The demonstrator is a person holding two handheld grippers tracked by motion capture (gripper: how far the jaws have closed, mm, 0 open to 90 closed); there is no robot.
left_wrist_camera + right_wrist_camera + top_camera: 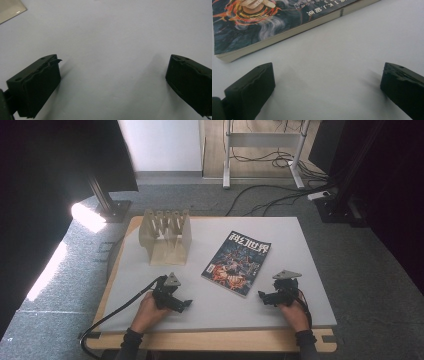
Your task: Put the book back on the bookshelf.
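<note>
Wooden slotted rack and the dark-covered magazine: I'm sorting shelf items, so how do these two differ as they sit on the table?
The pale wooden slotted rack stands upright with raised dividers; the dark-covered magazine lies flat and closed. The rack is plain and unprinted; the magazine's cover carries colourful art and white characters. The rack sits at the table's far left; the magazine lies near the middle, turned askew. Both rest on the grey tabletop, untouched by either gripper.

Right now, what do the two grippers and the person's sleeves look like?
Both are black two-jaw units. The left gripper and right gripper each carry a grey three-cornered plate on top. The jaws are blocky, with ribbed, slightly frayed pads. A black cable trails from the left one. Dark cuffs at both wrists.
</note>
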